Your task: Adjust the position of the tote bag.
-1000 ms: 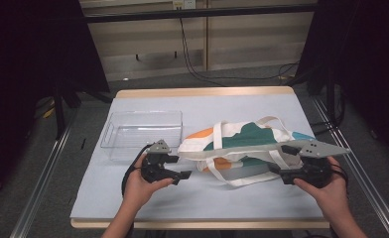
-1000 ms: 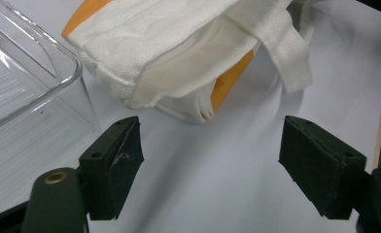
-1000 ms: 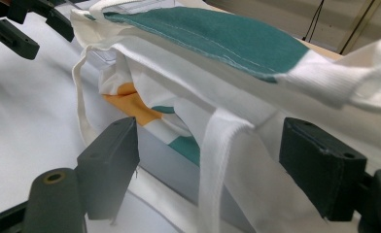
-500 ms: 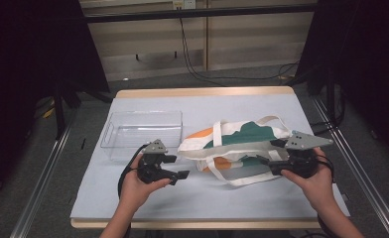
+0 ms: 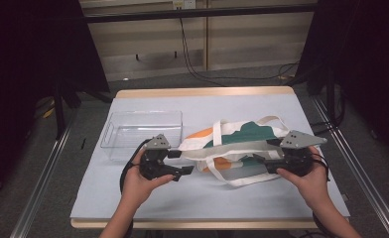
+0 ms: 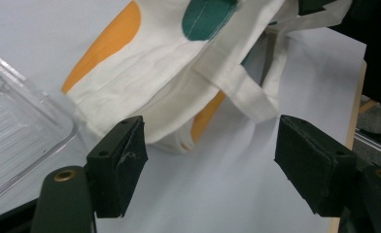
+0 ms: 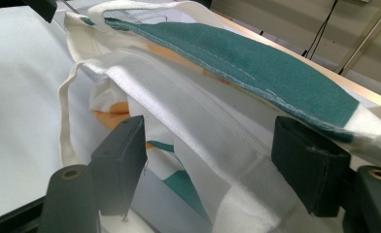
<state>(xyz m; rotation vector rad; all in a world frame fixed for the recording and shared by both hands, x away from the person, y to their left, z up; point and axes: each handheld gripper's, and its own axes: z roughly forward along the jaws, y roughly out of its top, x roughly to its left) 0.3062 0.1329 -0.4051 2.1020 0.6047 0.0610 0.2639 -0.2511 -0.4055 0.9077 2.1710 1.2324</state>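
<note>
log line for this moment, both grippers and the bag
left gripper: open, at tote bag corner, no grip | right gripper: open, bag fabric between jaws | clear tray: beside bag

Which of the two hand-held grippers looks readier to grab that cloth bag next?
The right gripper: its open jaws already straddle a fold of the white cotton tote bag with green and orange patches. The left gripper is open too, but the bag's edge lies just beyond its jaws, over bare table.

Tote bag (image 5: pixel 237 144): matt woven cotton-like cloth, stitched webbing handles, between the right gripper's (image 7: pixel 210 160) jaws. Jaw pads (image 6: pixel 120 162): matt black rubbery. Tray (image 5: pixel 138 131) beside left gripper (image 6: pixel 210 165): clear glossy ribbed plastic. Table cover (image 5: pixel 207 193): smooth matt.
</note>
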